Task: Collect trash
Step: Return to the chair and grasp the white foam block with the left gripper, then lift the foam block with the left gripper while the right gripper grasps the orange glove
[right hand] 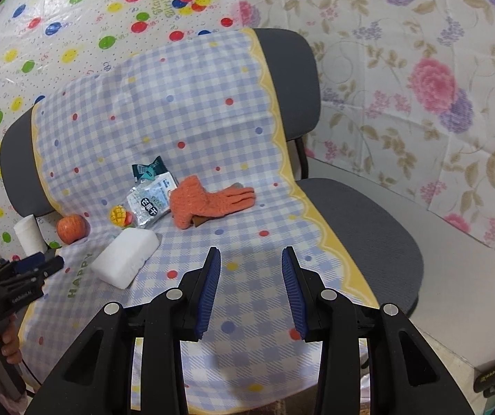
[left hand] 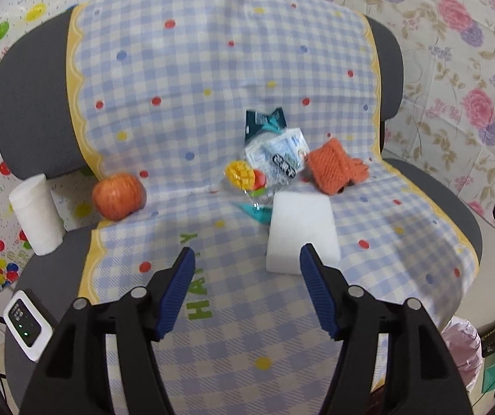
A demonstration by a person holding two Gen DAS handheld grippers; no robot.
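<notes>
A clear mango snack bag (left hand: pixel 271 164) (right hand: pixel 147 202) and a dark teal wrapper (left hand: pixel 264 121) (right hand: pixel 148 170) lie crumpled together at the back of the chair seat. In front of them rests a white foam block (left hand: pixel 301 231) (right hand: pixel 124 257). My left gripper (left hand: pixel 247 252) hovers open over the checked cloth, short of the block, with nothing between its fingers. It also shows at the left edge of the right wrist view (right hand: pixel 29 266), held by a hand. My right gripper (right hand: pixel 251 254) stands open above the cloth, right of the block, holding nothing.
An orange knitted glove (left hand: pixel 334 167) (right hand: pixel 209 200) lies right of the wrappers. An apple (left hand: pixel 119 195) (right hand: pixel 71 228) and a paper roll (left hand: pixel 36 214) (right hand: pixel 28 237) sit at the seat's left. A white device (left hand: pixel 28 325) rests on the grey chair (left hand: pixel 29 79). A pink bag (left hand: pixel 461 352) hangs lower right.
</notes>
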